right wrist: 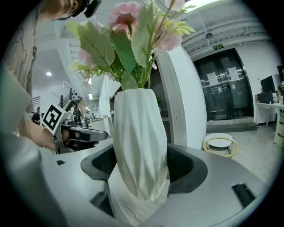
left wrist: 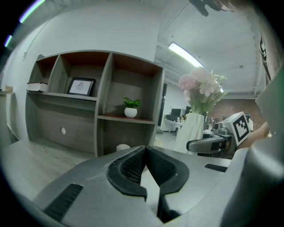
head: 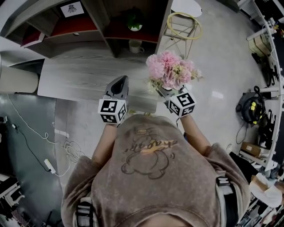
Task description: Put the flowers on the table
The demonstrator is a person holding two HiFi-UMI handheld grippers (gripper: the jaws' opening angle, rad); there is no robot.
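Pink flowers (head: 171, 71) stand in a white ribbed vase (right wrist: 140, 150), and my right gripper (right wrist: 142, 162) is shut on the vase's lower body. In the head view the bouquet hovers over the right end of the grey wooden table (head: 84, 73), with the right gripper (head: 171, 95) beneath it. My left gripper (head: 120, 82) is over the table's near edge, to the left of the flowers. Its jaws touch at the tips with nothing between them (left wrist: 144, 150). The left gripper view shows the vase (left wrist: 191, 131) and blossoms (left wrist: 202, 86) off to its right.
Behind the table stands a shelf unit (head: 111, 33) with a small potted plant (head: 134, 22), a mug (head: 135, 45) and a framed picture (head: 72, 9). A yellow wire stool (head: 184, 24) is to the right of it. Cables (head: 49, 164) lie on the floor at left.
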